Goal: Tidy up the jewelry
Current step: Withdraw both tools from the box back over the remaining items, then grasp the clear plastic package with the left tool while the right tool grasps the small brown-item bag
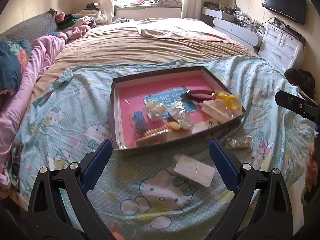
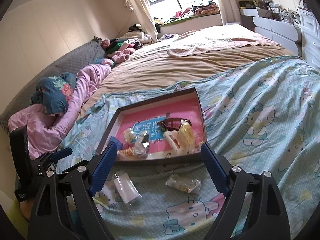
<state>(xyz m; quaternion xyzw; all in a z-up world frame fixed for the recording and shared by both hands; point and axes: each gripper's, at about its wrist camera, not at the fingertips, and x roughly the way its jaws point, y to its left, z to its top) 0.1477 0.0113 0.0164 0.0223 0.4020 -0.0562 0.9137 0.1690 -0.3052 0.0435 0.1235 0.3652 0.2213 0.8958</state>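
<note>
The dark box on the bed holds bagged trinkets, a white hair claw and a yellow ring. In front of it both the left hand-held gripper and the right hand-held gripper gape wide, holding nothing.

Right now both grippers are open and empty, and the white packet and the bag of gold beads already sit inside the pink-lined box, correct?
Not quite. The white packet and the bag of gold beads lie on the bedsheet in front of the pink-lined box, as the right wrist view shows. The left gripper and right gripper are open and empty.
</note>
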